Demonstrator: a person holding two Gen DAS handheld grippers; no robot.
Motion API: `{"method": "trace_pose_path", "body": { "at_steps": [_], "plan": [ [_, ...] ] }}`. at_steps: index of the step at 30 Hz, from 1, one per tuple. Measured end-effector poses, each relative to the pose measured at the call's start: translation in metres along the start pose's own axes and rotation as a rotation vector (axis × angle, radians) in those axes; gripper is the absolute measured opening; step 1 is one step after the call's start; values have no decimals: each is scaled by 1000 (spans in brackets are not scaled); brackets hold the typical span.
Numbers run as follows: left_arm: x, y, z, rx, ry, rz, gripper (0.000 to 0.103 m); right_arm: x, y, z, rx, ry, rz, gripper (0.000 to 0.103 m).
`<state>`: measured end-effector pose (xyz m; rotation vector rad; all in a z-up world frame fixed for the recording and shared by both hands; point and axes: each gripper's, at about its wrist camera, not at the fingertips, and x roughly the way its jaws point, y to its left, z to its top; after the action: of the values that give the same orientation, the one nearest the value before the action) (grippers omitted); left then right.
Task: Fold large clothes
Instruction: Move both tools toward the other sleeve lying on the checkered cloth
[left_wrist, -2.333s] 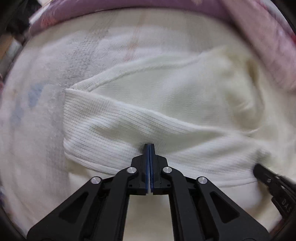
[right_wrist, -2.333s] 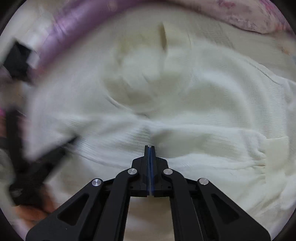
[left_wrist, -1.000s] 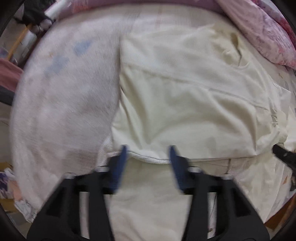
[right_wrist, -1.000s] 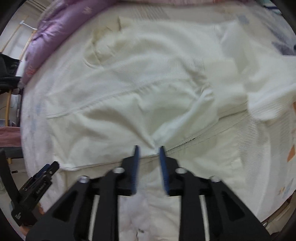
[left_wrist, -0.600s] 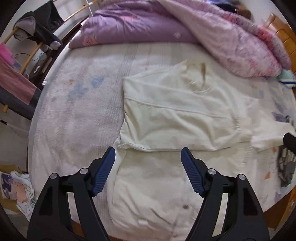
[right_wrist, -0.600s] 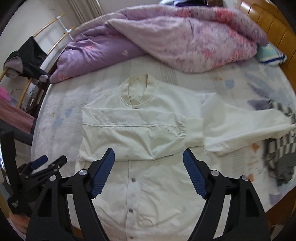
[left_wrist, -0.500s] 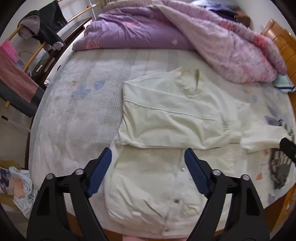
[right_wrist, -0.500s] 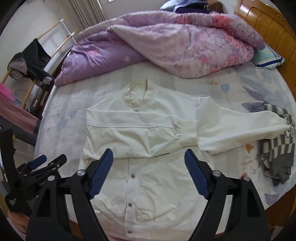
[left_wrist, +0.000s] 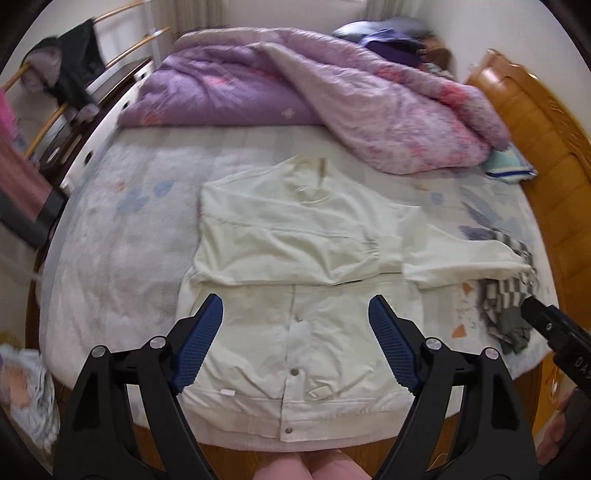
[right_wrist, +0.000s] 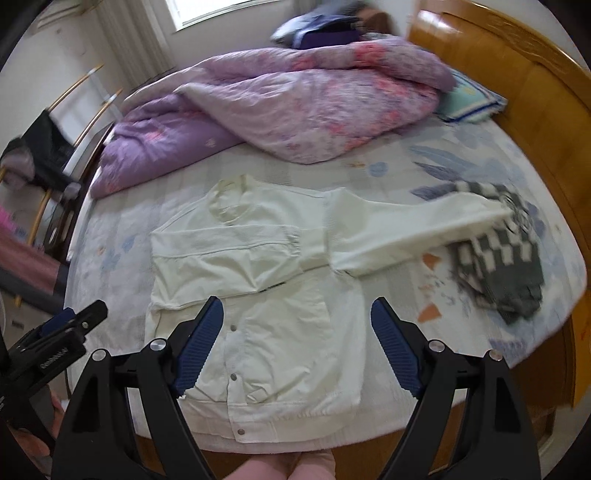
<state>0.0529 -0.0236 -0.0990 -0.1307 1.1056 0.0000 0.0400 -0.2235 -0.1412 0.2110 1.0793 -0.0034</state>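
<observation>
A cream snap-front jacket (left_wrist: 295, 295) lies flat on the bed, collar far, hem near the front edge. Its left sleeve is folded across the chest (left_wrist: 288, 243); its right sleeve (left_wrist: 465, 258) stretches out to the right. It also shows in the right wrist view (right_wrist: 266, 295), with the right sleeve (right_wrist: 413, 225) reaching a checked cloth. My left gripper (left_wrist: 295, 343) is open and empty, held high above the hem. My right gripper (right_wrist: 297, 343) is open and empty, also high above the jacket. Each gripper shows at the edge of the other's view.
A purple and pink quilt (left_wrist: 332, 96) is heaped at the far side. A grey checked garment (right_wrist: 498, 254) lies at the right by the sleeve cuff. A wooden headboard (right_wrist: 517, 81) stands right. A clothes rack (left_wrist: 59, 81) stands left. The bedsheet (left_wrist: 122, 251) lies left of the jacket.
Both grippers were shut on the jacket fabric, then opened and let go. Both have pulled back and up, so the whole bed and jacket now show.
</observation>
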Motion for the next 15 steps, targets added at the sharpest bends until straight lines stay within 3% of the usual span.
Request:
{"method": "trace_pose_path", "body": {
  "at_steps": [7,15],
  "plan": [
    [-18,-39,-1,154,-10,-71,82,-45,-30,-25,167,-36,-68,81],
    [-18,-89,-10,250,2,-131,82,-67,-79,-40,322,-58,-94,82]
  ]
}}
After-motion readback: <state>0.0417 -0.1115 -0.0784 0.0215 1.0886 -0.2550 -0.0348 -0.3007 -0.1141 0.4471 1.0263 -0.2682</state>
